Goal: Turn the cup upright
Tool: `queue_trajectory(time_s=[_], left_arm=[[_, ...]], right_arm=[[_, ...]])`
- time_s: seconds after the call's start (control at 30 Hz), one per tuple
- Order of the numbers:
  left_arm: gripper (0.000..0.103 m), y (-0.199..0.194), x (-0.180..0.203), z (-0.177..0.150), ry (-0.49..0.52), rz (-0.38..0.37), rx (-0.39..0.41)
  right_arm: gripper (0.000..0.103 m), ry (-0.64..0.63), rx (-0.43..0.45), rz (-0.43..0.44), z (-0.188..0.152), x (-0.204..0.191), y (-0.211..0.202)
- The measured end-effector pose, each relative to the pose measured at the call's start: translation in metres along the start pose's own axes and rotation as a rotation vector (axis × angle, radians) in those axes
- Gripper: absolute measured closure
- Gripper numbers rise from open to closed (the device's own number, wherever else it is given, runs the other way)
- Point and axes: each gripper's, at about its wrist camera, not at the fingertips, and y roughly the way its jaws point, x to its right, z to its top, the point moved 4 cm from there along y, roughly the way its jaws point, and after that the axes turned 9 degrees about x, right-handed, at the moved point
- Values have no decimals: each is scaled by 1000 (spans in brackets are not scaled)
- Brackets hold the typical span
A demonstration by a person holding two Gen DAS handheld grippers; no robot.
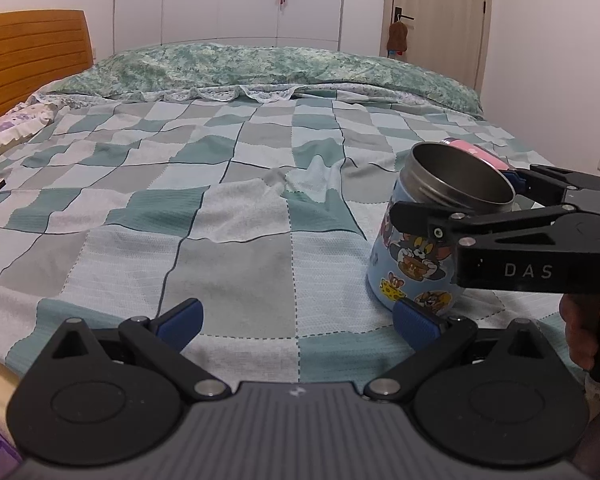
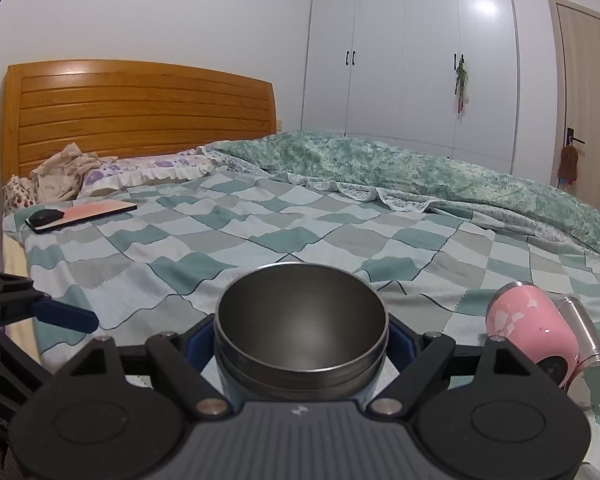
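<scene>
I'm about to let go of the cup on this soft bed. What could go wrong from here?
1. The cup stands tilted on the wrinkled blanket; it may tip once the right gripper opens.
2. The pink bottle lies on its side close by; a falling cup could knock it.

Left gripper (image 1: 296, 322) agape — right gripper (image 2: 300, 344) clamped

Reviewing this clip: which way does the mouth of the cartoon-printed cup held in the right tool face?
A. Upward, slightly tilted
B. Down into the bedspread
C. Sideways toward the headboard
A: the right tool is shut on the cartoon-printed cup, whose open steel mouth faces up with its base at the checked bedspread.
</scene>
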Motion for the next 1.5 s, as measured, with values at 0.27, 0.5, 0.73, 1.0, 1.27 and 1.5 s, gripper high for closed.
queue_trajectory(time_s=[0.27,0.5,0.73,1.0,1.27,1.5], left_arm=[[0,-20,17,7,9,-3,41],[0,-64,75,12,37,-64,120],[0,-102,141,-5,20,-116,201],[0,-123,191,-39,-52,-90,297],[0,-116,213,-64,1,-26,370],[0,-107,223,-80,42,7,413]], right_arm=[[0,44,136,-30,13,21,-53],[0,30,208,-88,23,49,-129],[0,1,225,-144,5,75,-210],[0,-4,195,-191,-37,92,-272],[0,24,230,-274,-81,106,-301],[0,29,274,-313,-97,112,-309]])
